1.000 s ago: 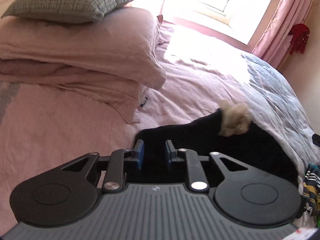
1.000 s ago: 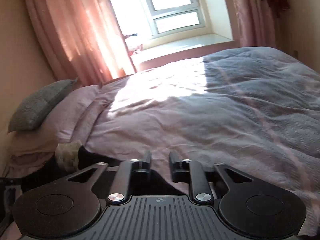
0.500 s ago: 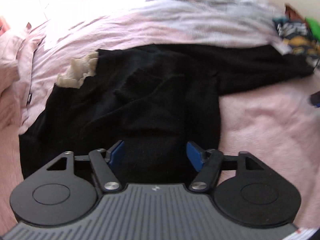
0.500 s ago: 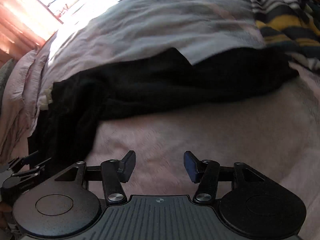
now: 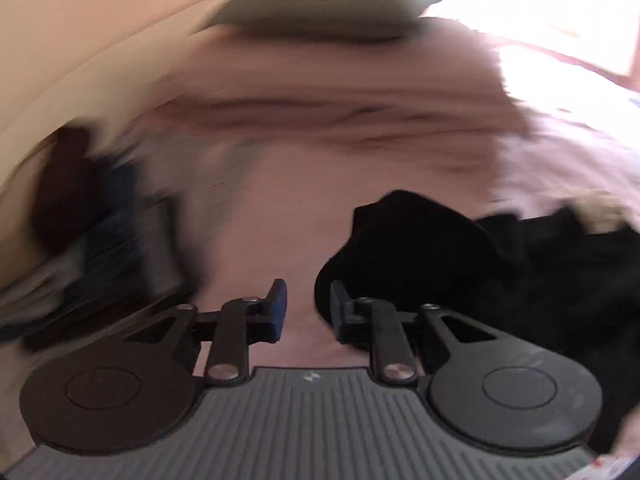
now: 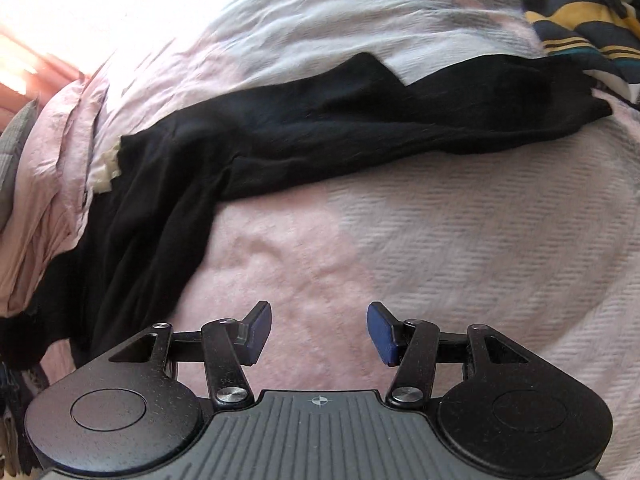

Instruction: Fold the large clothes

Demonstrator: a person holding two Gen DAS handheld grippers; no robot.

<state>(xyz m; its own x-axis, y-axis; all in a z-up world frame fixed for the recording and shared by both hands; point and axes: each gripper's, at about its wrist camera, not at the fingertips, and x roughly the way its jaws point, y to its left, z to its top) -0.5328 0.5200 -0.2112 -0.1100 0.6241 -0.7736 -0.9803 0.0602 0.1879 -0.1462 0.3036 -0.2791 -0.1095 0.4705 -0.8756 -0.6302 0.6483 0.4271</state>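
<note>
A large black garment [image 6: 280,132] lies spread on the pink bed, one long sleeve [image 6: 500,96] stretched to the right and a cream collar patch [image 6: 107,168] at its left. My right gripper [image 6: 320,332] hovers open over bare pink blanket, below the garment and apart from it. In the blurred left wrist view, a bunched edge of the black garment [image 5: 420,248] lies just right of my left gripper [image 5: 308,308]. Its jaws are closing with a narrow gap, where only pink bedding shows. The cloth edge sits by the right pad [image 5: 338,310], not between the pads.
A grey pillow [image 5: 320,4] rests on folded pink bedding [image 5: 320,92] at the bed's head. A striped yellow, navy and white garment [image 6: 580,12] lies beyond the sleeve's end. Blurred dark things [image 5: 100,240] sit at the left beside the bed. The pink blanket [image 6: 460,240] spreads below the garment.
The left gripper swung from over the garment's body toward its left edge near the pillows, and its jaws narrowed. The right gripper barely moved and stays open.
</note>
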